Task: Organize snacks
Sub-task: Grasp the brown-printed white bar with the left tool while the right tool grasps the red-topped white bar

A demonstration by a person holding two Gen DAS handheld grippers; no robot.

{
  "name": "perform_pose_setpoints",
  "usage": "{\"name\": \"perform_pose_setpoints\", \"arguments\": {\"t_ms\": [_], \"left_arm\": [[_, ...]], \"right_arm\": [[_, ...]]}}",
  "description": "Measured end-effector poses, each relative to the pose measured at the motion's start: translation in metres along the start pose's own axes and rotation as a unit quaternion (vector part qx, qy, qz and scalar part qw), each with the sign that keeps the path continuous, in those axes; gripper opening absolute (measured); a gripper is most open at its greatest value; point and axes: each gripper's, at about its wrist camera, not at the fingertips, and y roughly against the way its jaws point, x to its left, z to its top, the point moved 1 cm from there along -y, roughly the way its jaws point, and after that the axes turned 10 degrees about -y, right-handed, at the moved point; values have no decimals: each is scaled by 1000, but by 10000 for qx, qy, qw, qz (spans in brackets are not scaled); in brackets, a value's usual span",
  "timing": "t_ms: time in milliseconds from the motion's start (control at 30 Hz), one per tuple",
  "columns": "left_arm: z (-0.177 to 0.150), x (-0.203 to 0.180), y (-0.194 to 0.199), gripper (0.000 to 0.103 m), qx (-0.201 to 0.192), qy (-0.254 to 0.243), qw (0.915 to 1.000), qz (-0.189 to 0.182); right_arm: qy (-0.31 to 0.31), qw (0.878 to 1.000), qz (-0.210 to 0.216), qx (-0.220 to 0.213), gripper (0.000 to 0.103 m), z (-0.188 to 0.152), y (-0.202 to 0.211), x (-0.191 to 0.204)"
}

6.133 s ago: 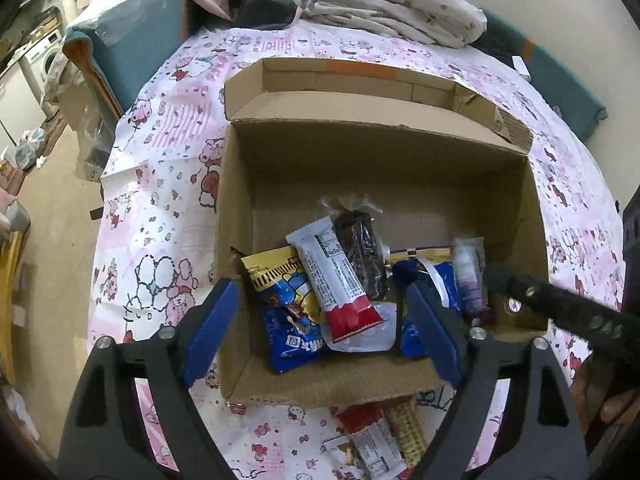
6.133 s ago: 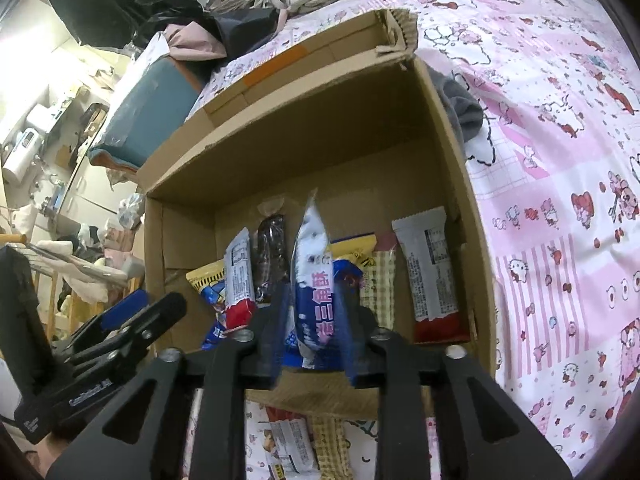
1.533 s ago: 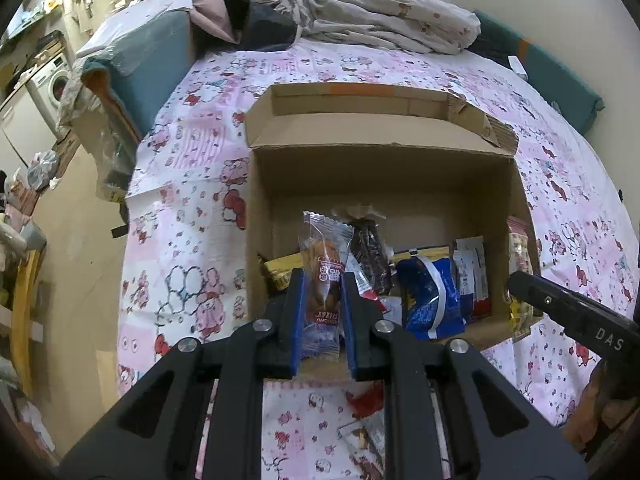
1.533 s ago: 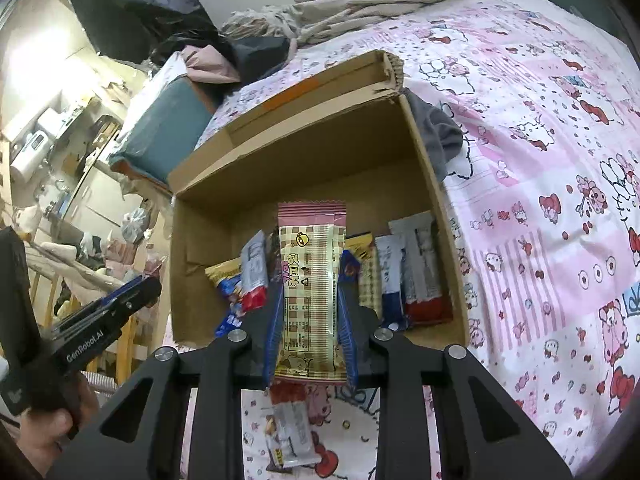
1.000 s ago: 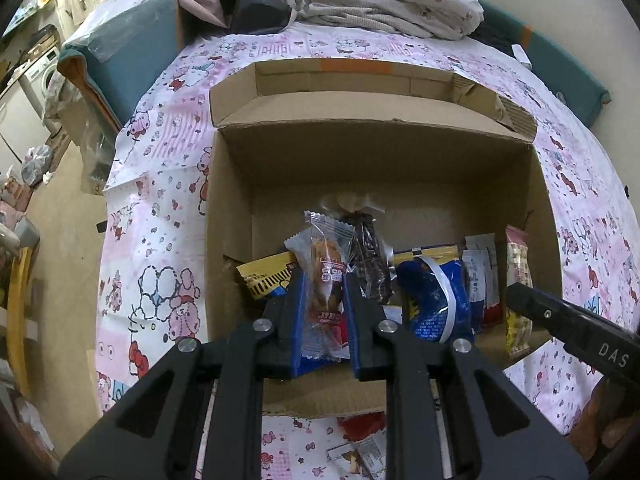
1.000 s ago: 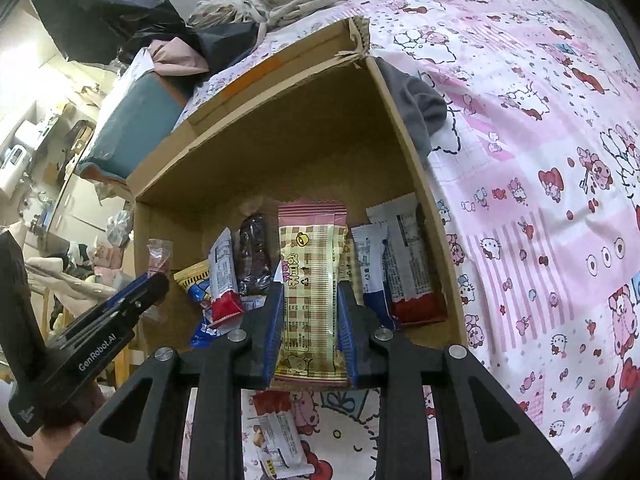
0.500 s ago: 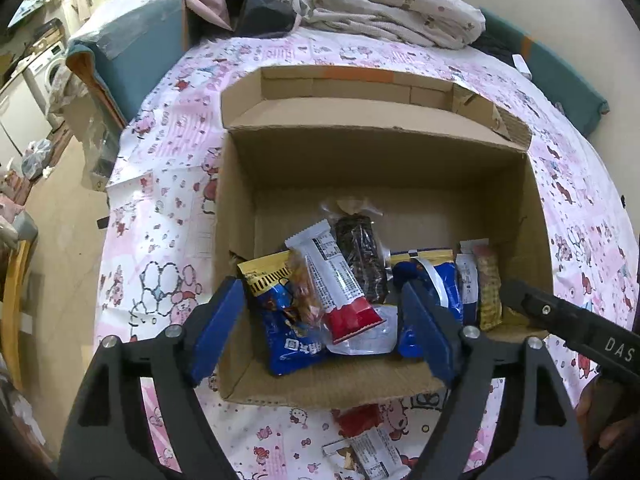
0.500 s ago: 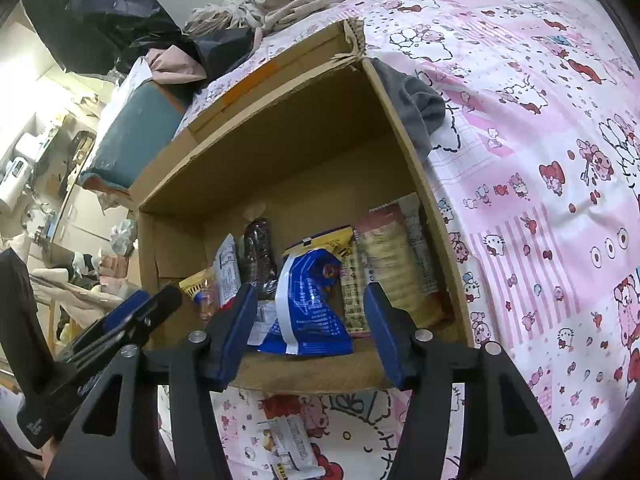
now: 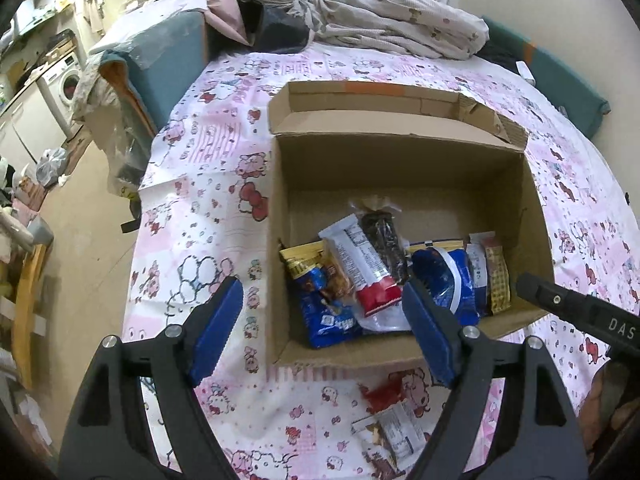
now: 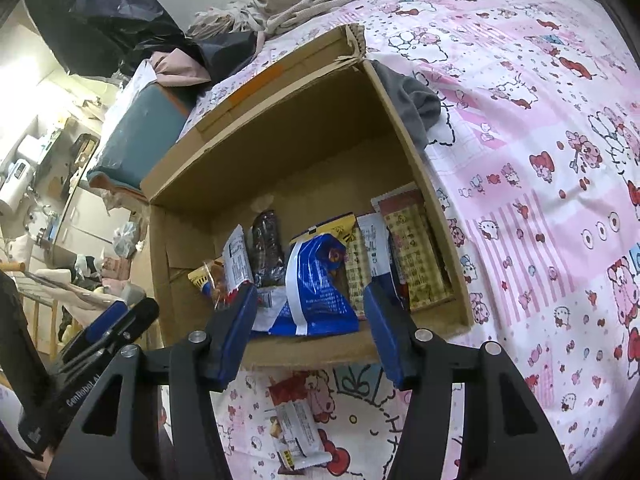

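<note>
Bedding comes first, as the biggest thing: one pink cartoon sheet [image 9: 224, 184] covers the bed, and one crumpled blanket [image 9: 396, 20] is heaped at the far end. One cardboard box [image 9: 400, 160] sits open on the sheet, with its flap folded back behind it. One grey cloth [image 10: 416, 100] lies just outside the box's right wall.

Two tongs hover at the near edge of the box. The left gripper [image 9: 320, 332] has its blue fingers spread wide, with nothing between them. The right gripper [image 10: 310, 334] is also open, not as wide, and it holds nothing.

Snacks lie in a row at the near end of the box. I count about eight, though some overlap, so I cannot be sure. One big blue bag [image 10: 316, 288] is in the middle. One yellow checked bar [image 10: 416, 256] leans at the right wall, and one more checked pack [image 10: 356, 264] is partly hidden beside the blue bag. One white bar with a red end [image 9: 360, 268] lies on top, touching one dark chocolate pack [image 9: 382, 236]. One blue and yellow bag [image 9: 316, 292] is at the left.

Two more small packs wait outside on the sheet, just in front of the box: one red wrapper [image 9: 384, 394] and one white pack [image 9: 394, 432].
</note>
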Motion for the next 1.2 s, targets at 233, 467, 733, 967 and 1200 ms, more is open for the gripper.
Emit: {"name": "perform_pose_setpoints", "arguments": {"t_ms": [233, 467, 733, 967, 1200], "left_arm": [[-20, 8, 15, 79, 34, 110, 9999, -61], [-45, 4, 26, 79, 116, 51, 9998, -161], [-77, 8, 38, 79, 179, 374, 9985, -353], [-99, 12, 35, 79, 300, 518, 9975, -369], [-109, 22, 18, 79, 503, 770, 9952, -336]], "right_arm": [[142, 9999, -83, 6, 58, -18, 11, 2], [328, 9991, -272, 50, 58, -40, 15, 4], [494, 9979, -328, 247, 58, -68, 16, 6], [324, 9966, -10, 752, 58, -88, 7, 0], [505, 9910, -303, 1199, 58, -106, -14, 2]]}}
